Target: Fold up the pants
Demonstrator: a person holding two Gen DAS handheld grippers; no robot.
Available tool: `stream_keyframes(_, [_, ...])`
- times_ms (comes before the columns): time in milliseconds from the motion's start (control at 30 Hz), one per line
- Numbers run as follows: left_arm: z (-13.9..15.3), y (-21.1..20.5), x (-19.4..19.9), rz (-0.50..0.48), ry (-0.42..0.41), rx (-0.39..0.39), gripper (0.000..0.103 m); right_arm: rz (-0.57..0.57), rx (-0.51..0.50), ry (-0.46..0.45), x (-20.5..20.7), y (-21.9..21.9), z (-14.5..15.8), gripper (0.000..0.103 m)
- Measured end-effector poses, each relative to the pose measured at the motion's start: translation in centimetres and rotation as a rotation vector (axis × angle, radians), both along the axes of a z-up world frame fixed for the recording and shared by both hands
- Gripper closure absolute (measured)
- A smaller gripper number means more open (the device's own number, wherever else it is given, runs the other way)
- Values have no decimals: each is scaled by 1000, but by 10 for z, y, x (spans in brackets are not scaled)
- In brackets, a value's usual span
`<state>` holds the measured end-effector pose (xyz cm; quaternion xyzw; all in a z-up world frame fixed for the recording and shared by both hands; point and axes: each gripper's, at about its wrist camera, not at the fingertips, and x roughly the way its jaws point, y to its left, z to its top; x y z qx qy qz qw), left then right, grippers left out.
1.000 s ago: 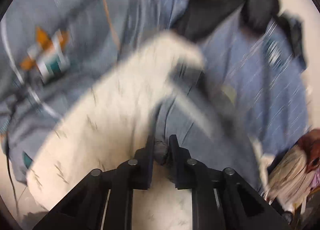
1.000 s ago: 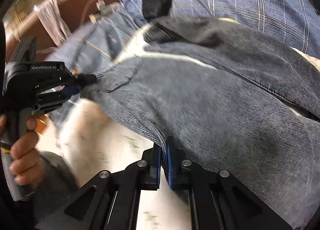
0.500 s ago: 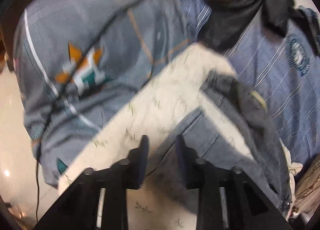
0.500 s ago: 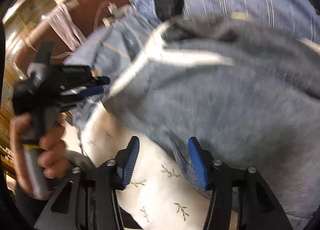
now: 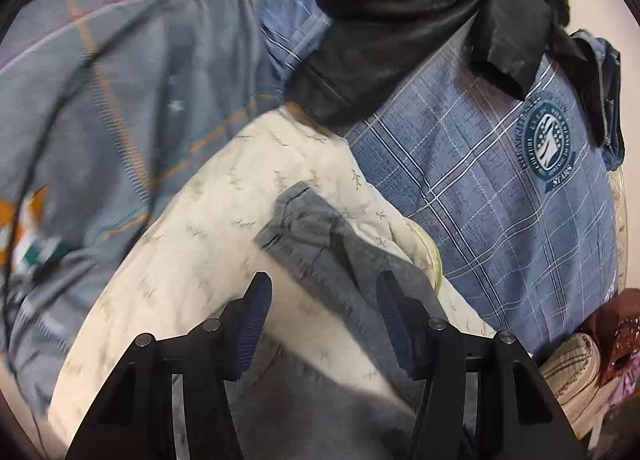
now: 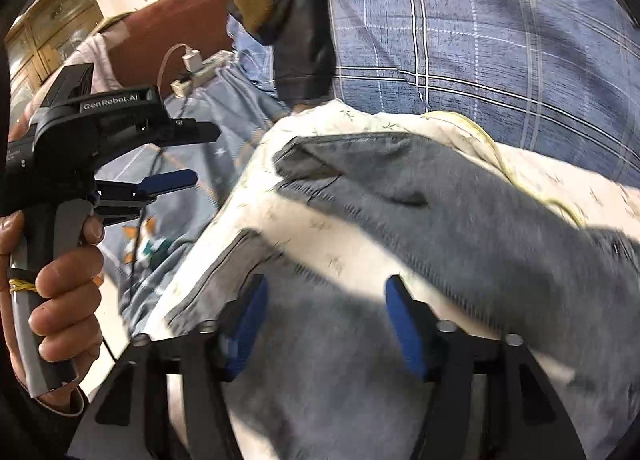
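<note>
Grey corduroy pants (image 5: 312,236) lie folded on a white cloth with a leaf print (image 5: 224,196). My left gripper (image 5: 324,320) hovers just above their near part, its jaws opening, blue pads clear of the fabric. In the right wrist view the pants (image 6: 440,220) stretch from the centre to the right. My right gripper (image 6: 326,300) hangs over their near edge, jaws also opening, gripping nothing. The left gripper (image 6: 204,156) shows there at the left, held by a hand (image 6: 60,288), with nothing between its fingers.
A blue plaid cover with a round emblem (image 5: 500,200) lies behind the white cloth (image 6: 360,120). A grey-blue blanket (image 5: 100,80) fills the left. A dark jacket with brown lining (image 5: 400,0) sits at the back. A power strip with a charger (image 6: 196,72) lies far left.
Both grippers were shut on the pants' edge a second ago. They have let go, opened wide and drawn back and upward. The pants now rest on the white cloth.
</note>
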<state>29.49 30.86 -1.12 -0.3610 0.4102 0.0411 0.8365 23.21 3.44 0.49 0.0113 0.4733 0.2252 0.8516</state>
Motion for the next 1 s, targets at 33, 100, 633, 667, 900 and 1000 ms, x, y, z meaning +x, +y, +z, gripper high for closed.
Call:
stream_keyframes(33, [-6, 4, 4, -9, -4, 1, 49, 8, -26, 5, 13, 5, -4, 38])
stream_keyframes(100, [-28, 22, 8, 16, 54, 4, 51, 50, -70, 21, 36, 18, -16, 38])
stream_keyframes(633, [-49, 82, -11, 147, 118, -185, 50, 1, -217, 34, 166, 93, -48, 40])
stream_keyframes(667, [-50, 80, -9, 137, 122, -178, 50, -52, -254, 33, 172, 86, -52, 38])
stream_keyframes(900, [-69, 74, 17, 100, 166, -203, 49, 124, -133, 59, 126, 85, -51, 33])
stream_keyframes(1000, [-70, 67, 23, 75, 168, -175, 49, 206, -271, 96, 121, 110, -78, 35])
